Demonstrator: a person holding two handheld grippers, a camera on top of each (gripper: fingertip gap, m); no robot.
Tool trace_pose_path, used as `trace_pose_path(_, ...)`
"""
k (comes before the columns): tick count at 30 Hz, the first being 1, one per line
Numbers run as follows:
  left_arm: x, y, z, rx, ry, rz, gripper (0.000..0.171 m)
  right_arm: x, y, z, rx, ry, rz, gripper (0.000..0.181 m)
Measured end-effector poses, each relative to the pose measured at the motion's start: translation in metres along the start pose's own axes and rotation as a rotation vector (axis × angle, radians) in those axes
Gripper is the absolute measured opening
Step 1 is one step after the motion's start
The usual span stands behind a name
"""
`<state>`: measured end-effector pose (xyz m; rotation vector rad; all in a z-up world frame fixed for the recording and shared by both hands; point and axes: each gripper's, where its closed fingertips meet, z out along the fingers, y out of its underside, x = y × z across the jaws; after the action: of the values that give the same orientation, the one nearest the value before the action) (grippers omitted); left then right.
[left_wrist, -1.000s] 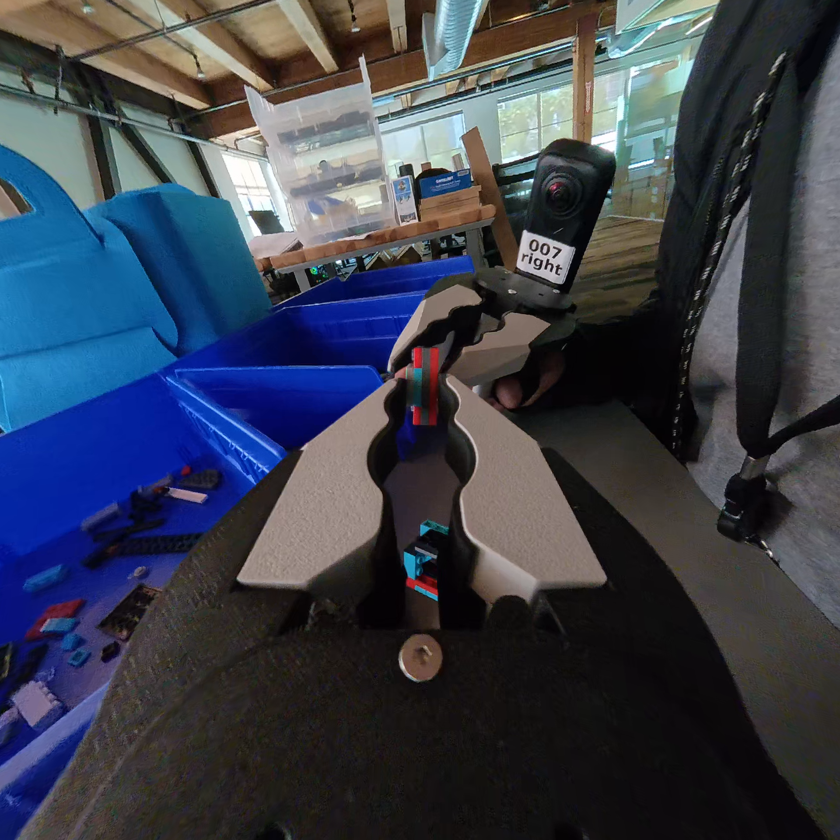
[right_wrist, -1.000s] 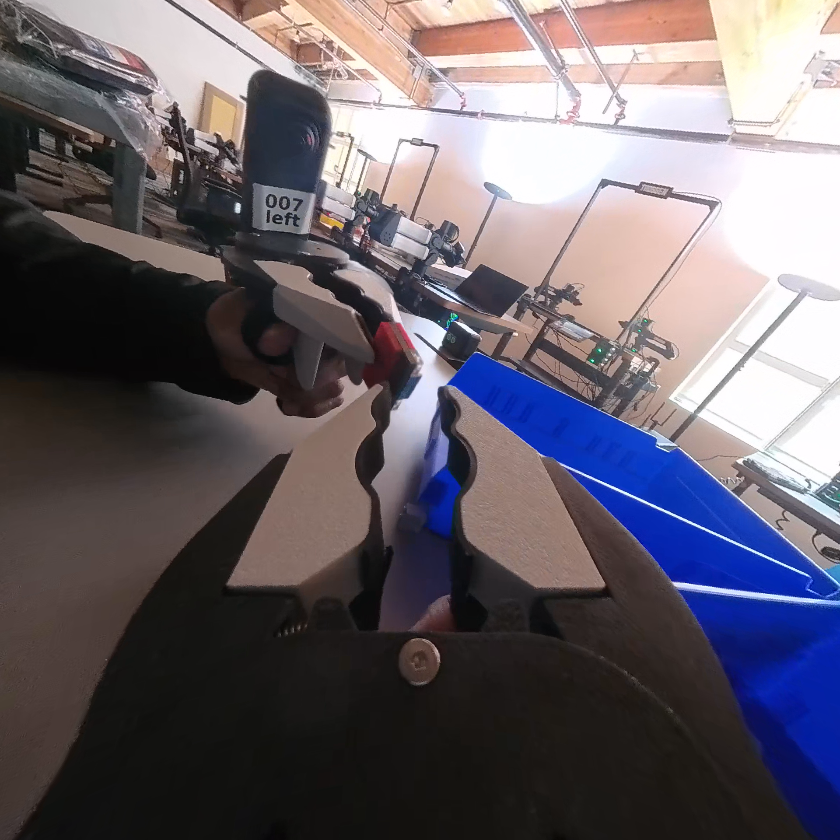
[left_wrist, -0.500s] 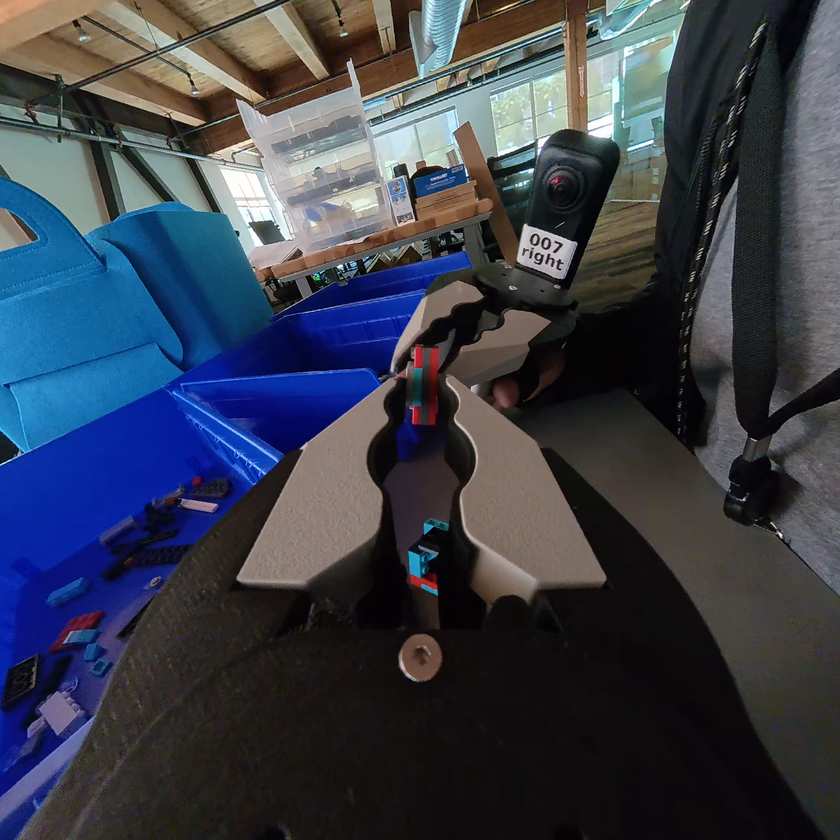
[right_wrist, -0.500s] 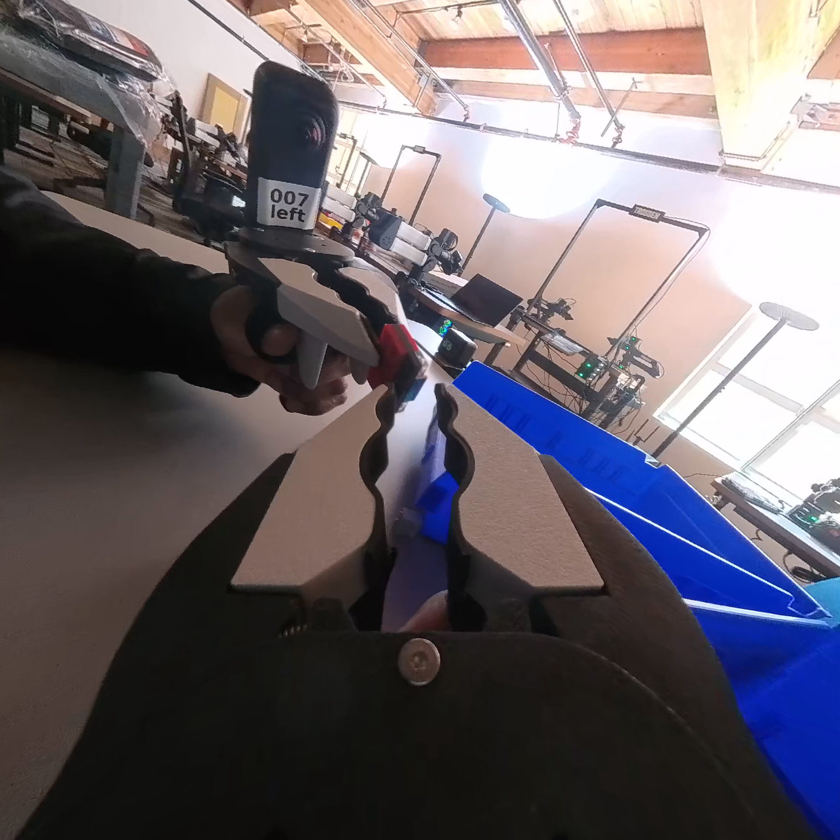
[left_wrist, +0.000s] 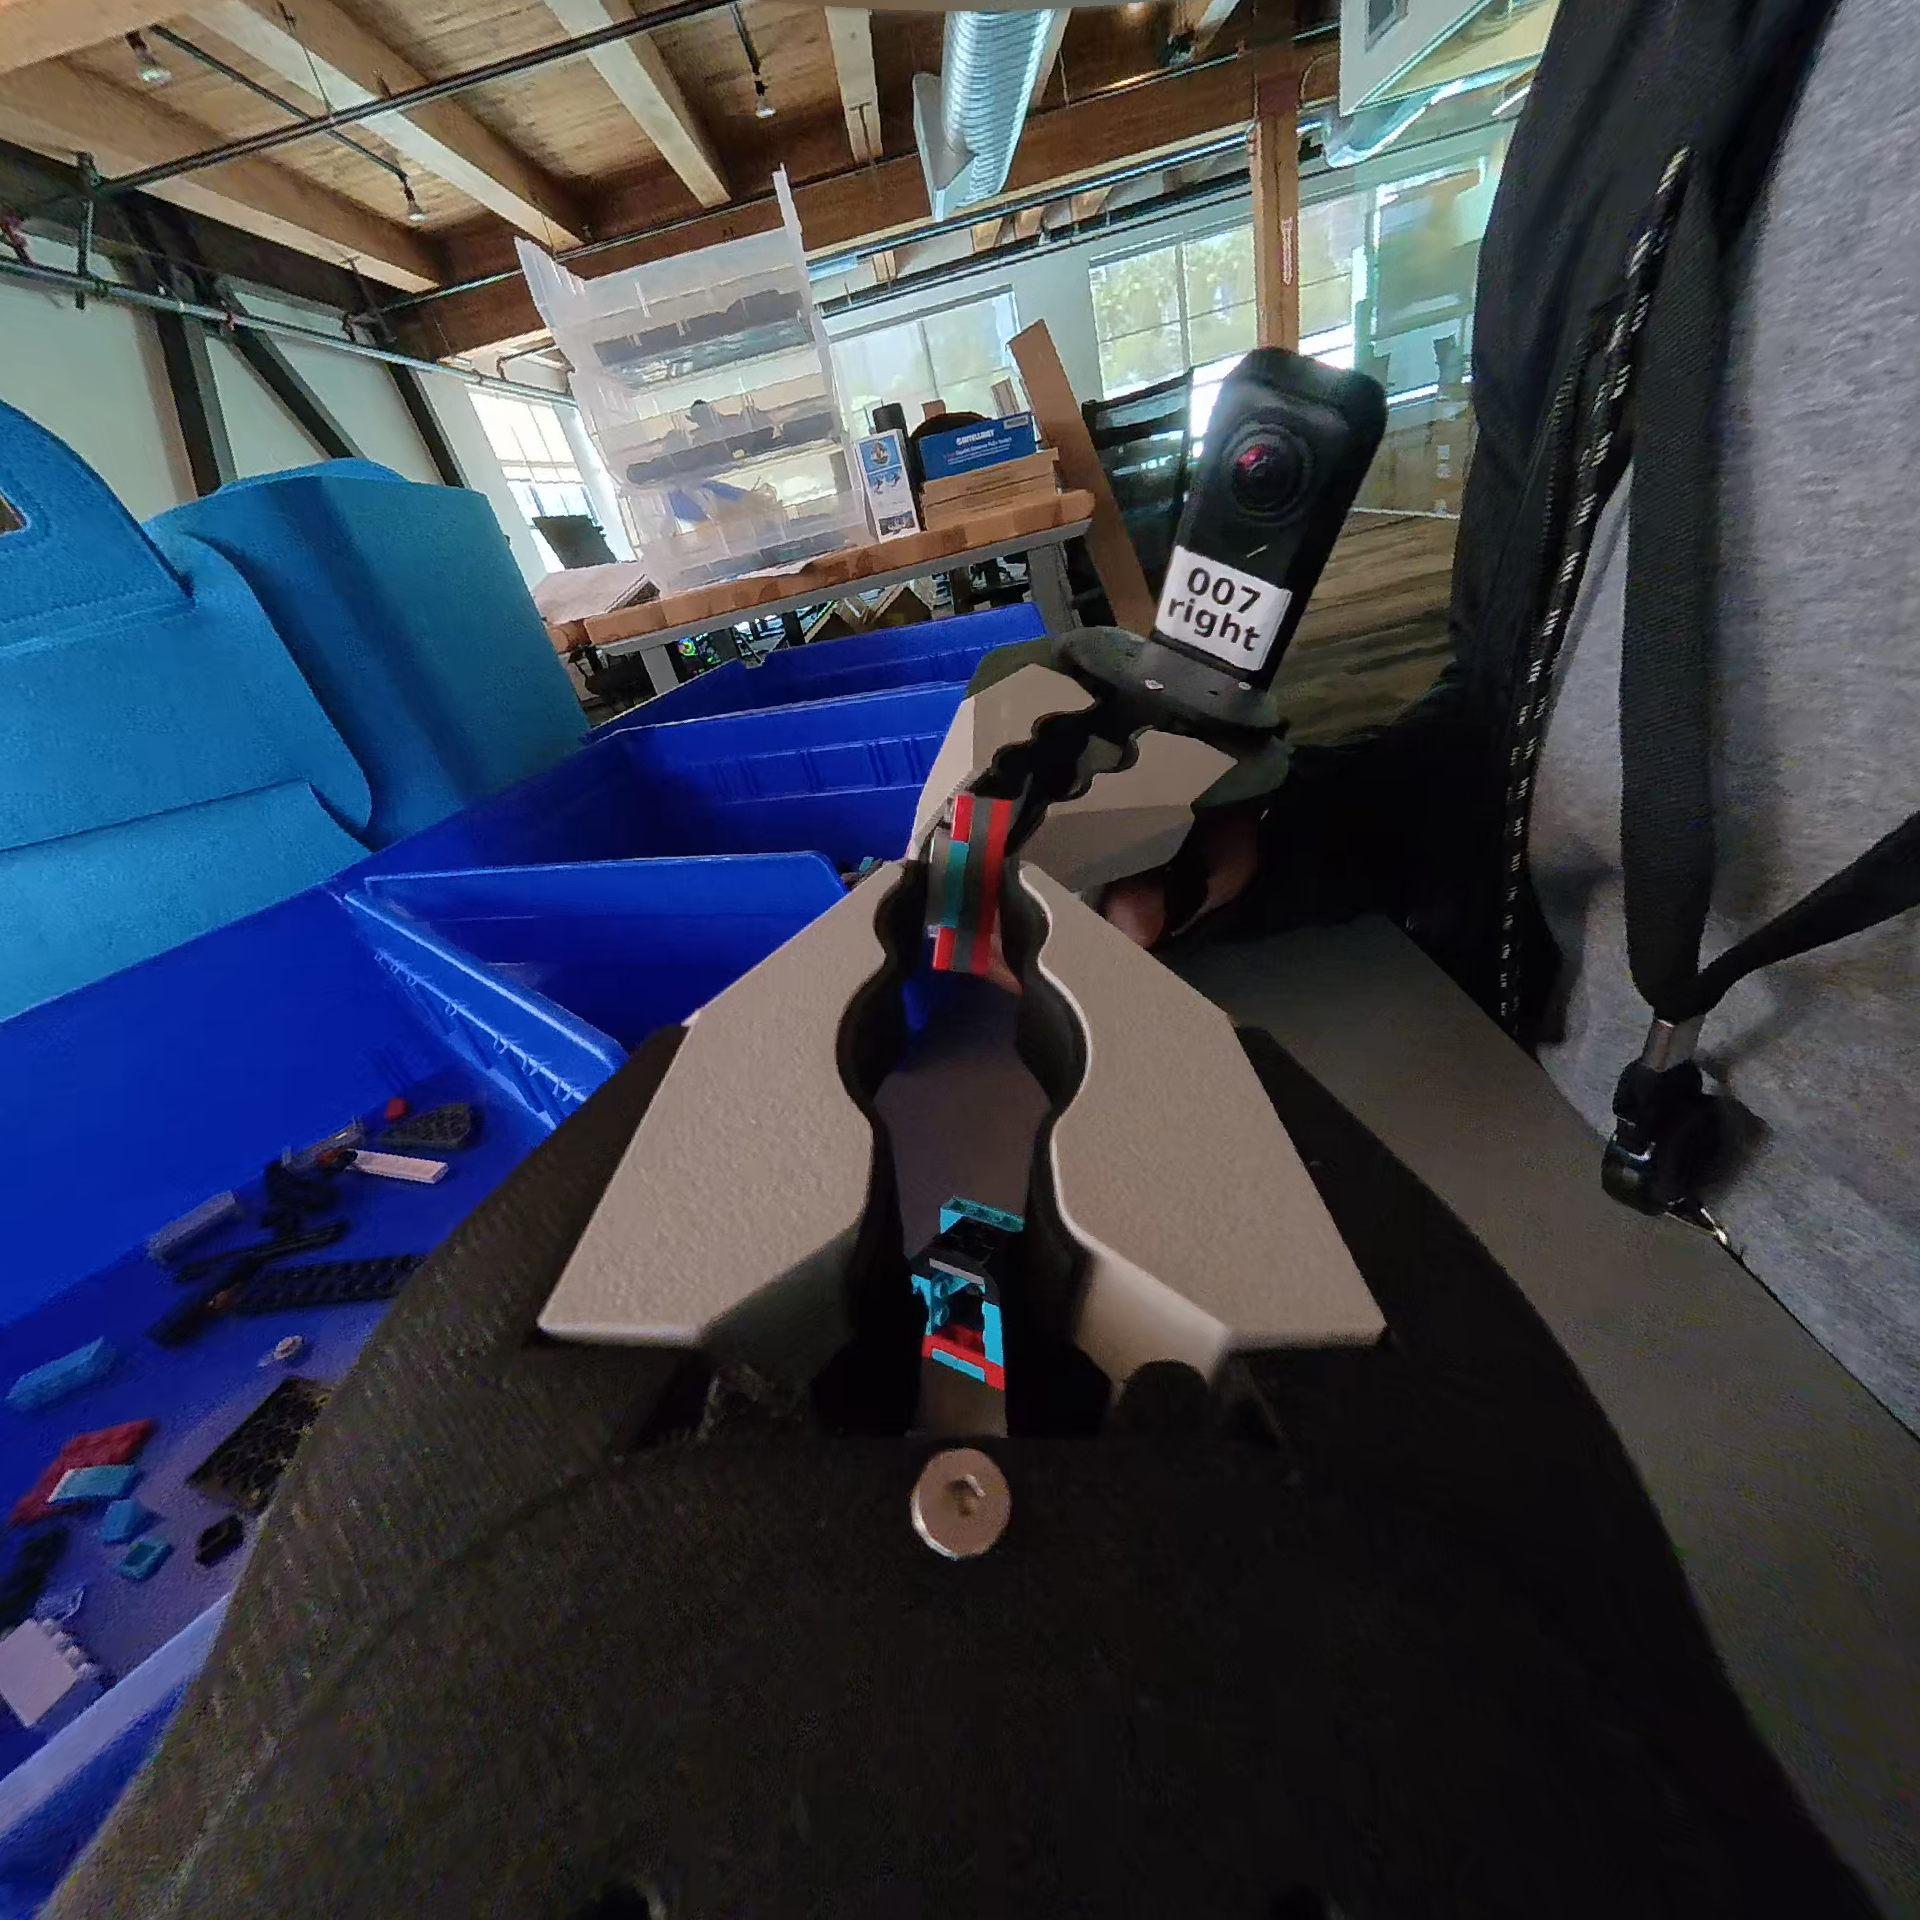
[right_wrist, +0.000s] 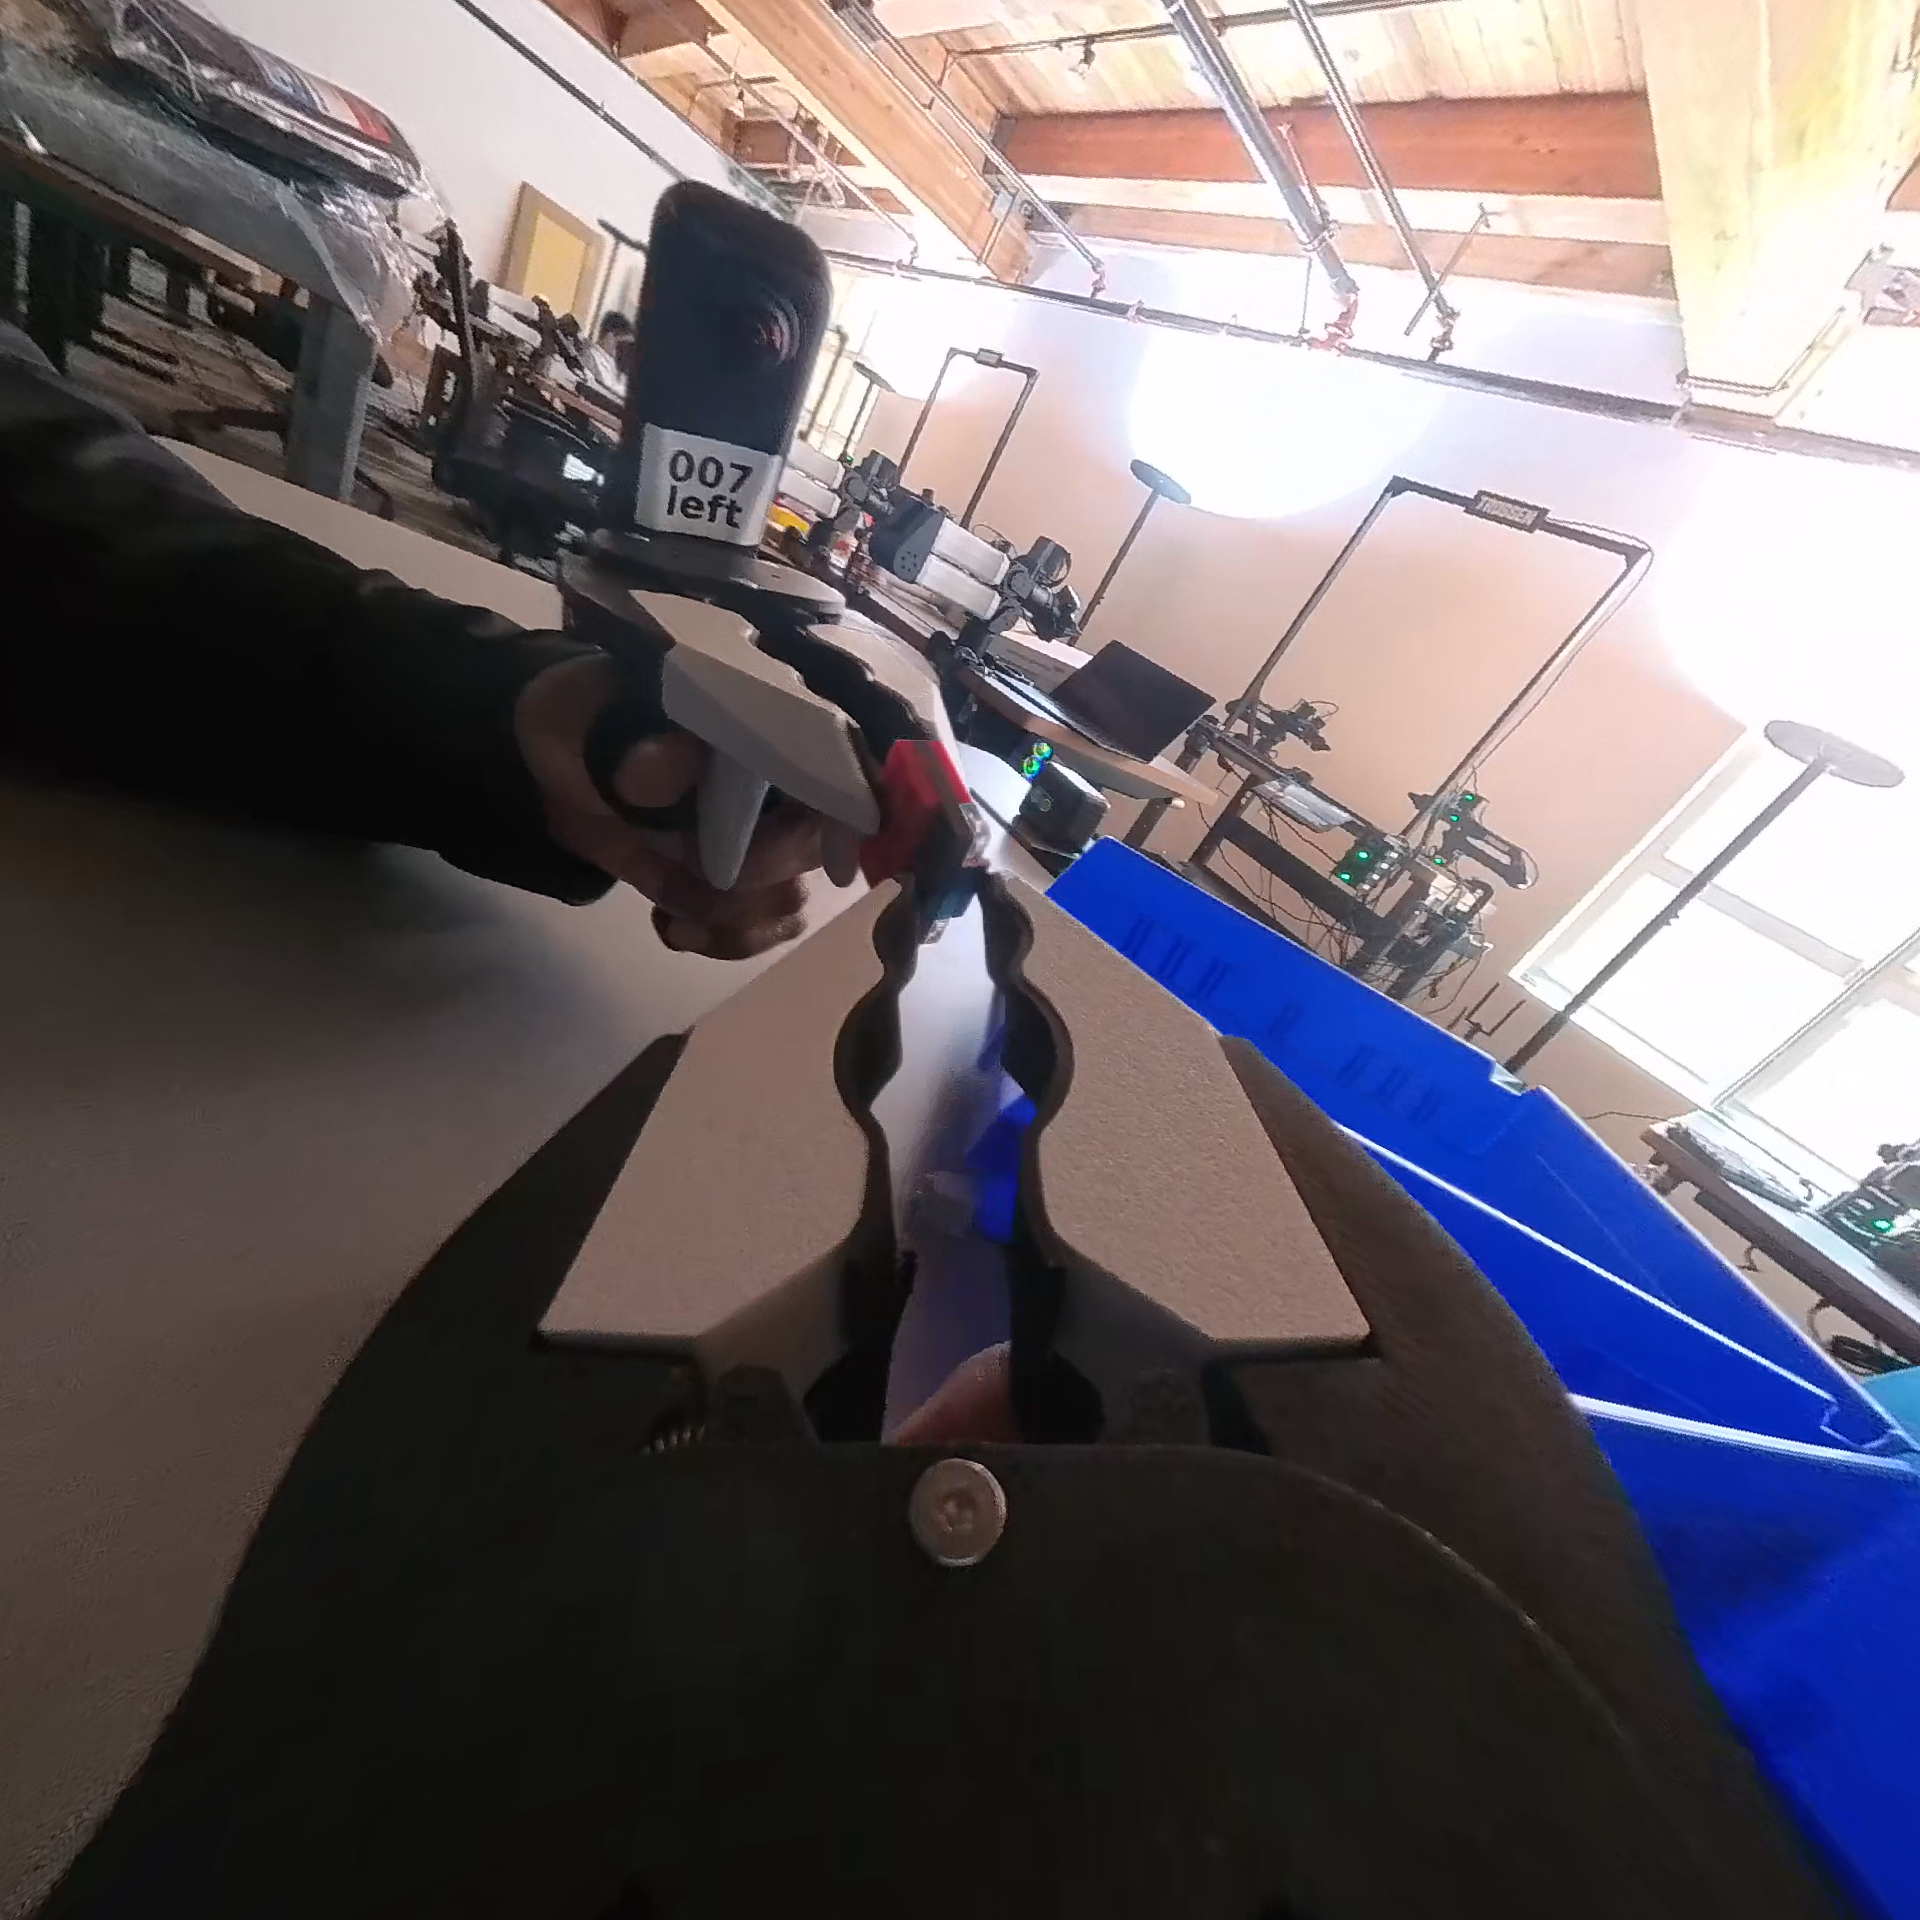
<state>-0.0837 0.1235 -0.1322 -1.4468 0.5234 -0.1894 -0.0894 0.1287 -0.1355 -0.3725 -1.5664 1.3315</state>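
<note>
Left gripper (left_wrist: 961, 914): jaws pinched on a small brick stack (left_wrist: 968, 883), held up off the dark worktop (left_wrist: 1455, 1143), likely so the other tool could reach it.
Right gripper (right_wrist: 945, 899): tip to tip with the left, jaws narrowed around the stack's far end; true grip — cannot tell.
Brick stack: red, grey and teal layers, thin, edge-on.
Blue bin (left_wrist: 260, 1039): just beside, loose pieces inside.

Two tongs (left_wrist: 961, 904) (right_wrist: 940, 894), three blue bins (left_wrist: 623, 914), one brick stack (left_wrist: 966, 883)
</note>
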Motion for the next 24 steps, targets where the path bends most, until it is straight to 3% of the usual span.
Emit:
trace_pose_path(16, -0.01, 0.016, 0.004, -0.086, -0.052, -0.051, 0.032, 0.005, 0.004, 0.001, -0.052, 0.108, -0.215, 0.013)
trace_pose_path(24, -0.014, 0.025, 0.007, -0.093, 0.004, -0.36, 0.054, 0.012, 0.01, 0.001, -0.107, 0.198, -0.402, 0.013)
